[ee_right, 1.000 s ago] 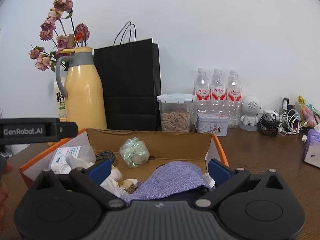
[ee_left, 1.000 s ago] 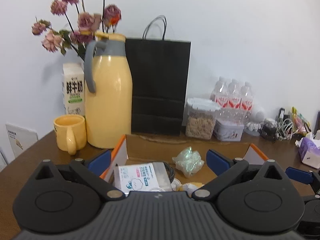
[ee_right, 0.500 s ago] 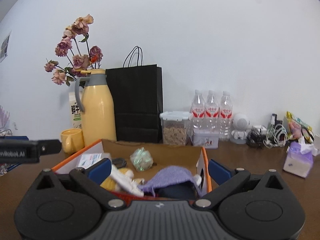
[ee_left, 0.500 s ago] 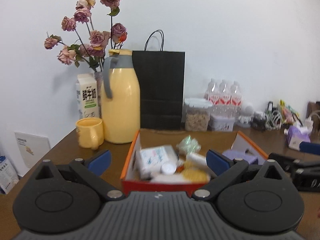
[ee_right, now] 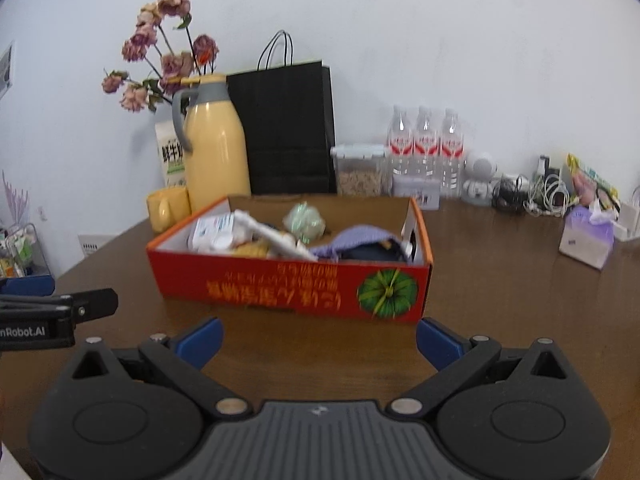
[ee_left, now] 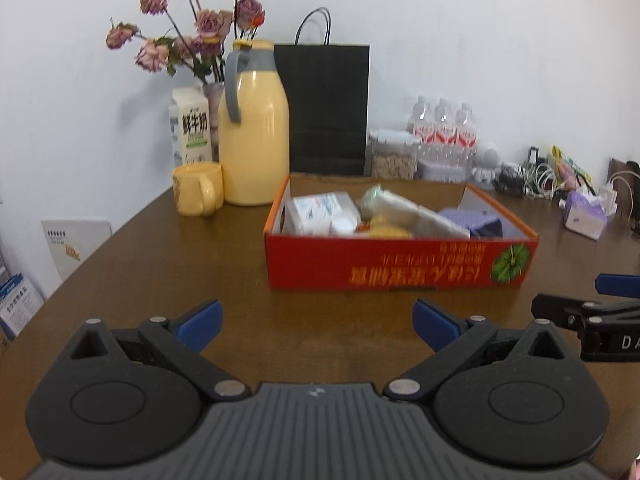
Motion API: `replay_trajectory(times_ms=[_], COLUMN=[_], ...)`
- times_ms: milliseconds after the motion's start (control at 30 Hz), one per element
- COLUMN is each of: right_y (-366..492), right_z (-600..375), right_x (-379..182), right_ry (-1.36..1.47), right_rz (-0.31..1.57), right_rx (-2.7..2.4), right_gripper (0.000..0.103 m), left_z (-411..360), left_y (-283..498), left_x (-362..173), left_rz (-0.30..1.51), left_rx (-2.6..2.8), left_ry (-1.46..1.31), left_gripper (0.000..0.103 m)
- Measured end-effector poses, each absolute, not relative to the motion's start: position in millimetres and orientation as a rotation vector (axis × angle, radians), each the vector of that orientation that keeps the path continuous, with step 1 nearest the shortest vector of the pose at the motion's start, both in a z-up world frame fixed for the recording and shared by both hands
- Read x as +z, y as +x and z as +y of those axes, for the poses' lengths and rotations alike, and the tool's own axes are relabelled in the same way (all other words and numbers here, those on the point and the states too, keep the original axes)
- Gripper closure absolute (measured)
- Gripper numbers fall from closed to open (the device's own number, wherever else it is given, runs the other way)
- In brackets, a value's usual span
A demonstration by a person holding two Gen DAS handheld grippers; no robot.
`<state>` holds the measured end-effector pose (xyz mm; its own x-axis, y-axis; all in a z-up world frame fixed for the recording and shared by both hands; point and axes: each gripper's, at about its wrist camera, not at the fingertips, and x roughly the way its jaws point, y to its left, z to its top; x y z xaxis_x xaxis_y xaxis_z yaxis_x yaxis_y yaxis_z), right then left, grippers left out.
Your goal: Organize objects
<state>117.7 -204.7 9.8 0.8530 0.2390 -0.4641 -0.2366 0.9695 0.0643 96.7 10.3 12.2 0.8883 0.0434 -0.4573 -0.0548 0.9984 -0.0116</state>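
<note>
A red cardboard box [ee_left: 400, 270] [ee_right: 288, 286] stands on the brown table, holding a white packet [ee_left: 320, 210], a green crinkled ball [ee_right: 304, 220], a purple knitted cloth [ee_right: 356, 240] and several other small items. My left gripper [ee_left: 316, 322] is open and empty, hovering over the table in front of the box. The right gripper [ee_right: 318, 338] is also open and empty, just short of the box's front wall. Each gripper shows at the edge of the other's view.
Behind the box stand a yellow jug [ee_left: 254, 132], a yellow mug [ee_left: 196, 188], a milk carton [ee_left: 190, 128], dried roses, a black paper bag [ee_left: 326, 108], a snack jar, water bottles [ee_right: 426, 148], cables and a purple tissue pack [ee_right: 586, 240].
Both grippers have pulled back from over the box toward the near side of the table, so the whole box front now shows. Both stayed open.
</note>
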Motion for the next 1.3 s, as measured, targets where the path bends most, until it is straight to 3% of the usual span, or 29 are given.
replay_trajectory(times_ms=[1300], right_y=[109], right_z=[-207], right_x=[2], right_ry=[0.006], right_rz=[0.525], right_rx=[0.243], right_gripper=[0.0], left_z=[12], left_y=[85], left_x=[4], left_rz=[0.517], left_rx=[0.066], left_ry=[-0.03], left_gripper=[0.0])
